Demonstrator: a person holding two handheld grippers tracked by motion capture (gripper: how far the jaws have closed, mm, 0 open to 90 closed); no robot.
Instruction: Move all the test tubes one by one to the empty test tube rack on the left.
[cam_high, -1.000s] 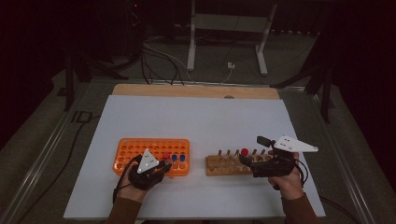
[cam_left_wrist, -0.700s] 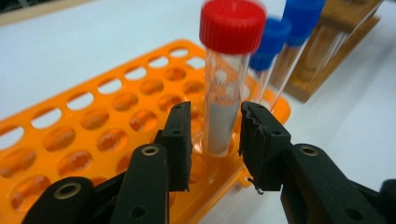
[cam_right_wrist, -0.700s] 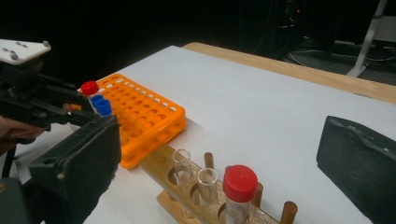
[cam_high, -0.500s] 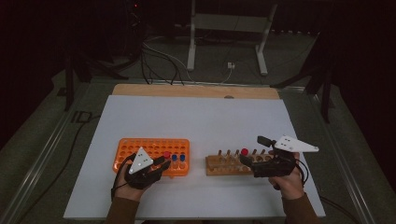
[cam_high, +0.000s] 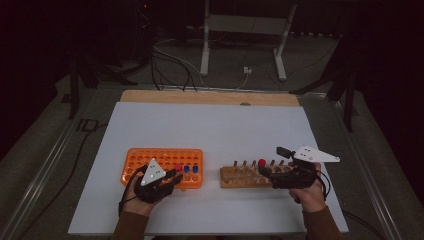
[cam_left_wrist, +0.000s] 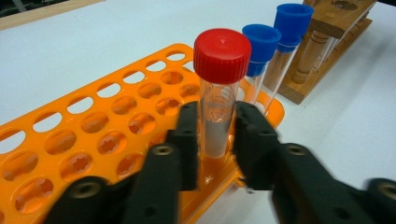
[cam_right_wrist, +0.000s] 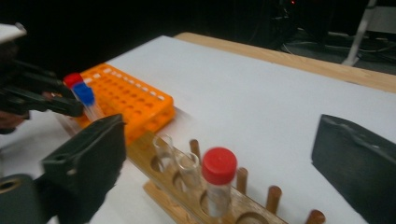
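In the left gripper view a clear tube with a red cap (cam_left_wrist: 219, 56) stands in a front hole of the orange rack (cam_left_wrist: 93, 140). My left gripper (cam_left_wrist: 215, 119) is shut on it, a jaw pressing each side below the cap. Two blue-capped tubes (cam_left_wrist: 261, 44) stand just behind it. From above, the left gripper (cam_high: 175, 175) sits at the rack's front right. My right gripper (cam_right_wrist: 219, 163) is open wide, its jaws on either side of another red-capped tube (cam_right_wrist: 218, 179) that stands in the wooden rack (cam_right_wrist: 187, 198). The high view shows that gripper (cam_high: 263, 172) at the wooden rack's right end.
Two capless clear tubes (cam_right_wrist: 175, 156) stand in the wooden rack (cam_high: 240, 177) beside wooden pegs. Most holes of the orange rack (cam_high: 150, 157) hold nothing. Both racks rest on a white table sheet (cam_high: 215, 130), with a wooden strip (cam_high: 210, 97) along its far edge.
The left hand and gripper shifted slightly left at the orange rack's front. The right gripper has stayed where it was.
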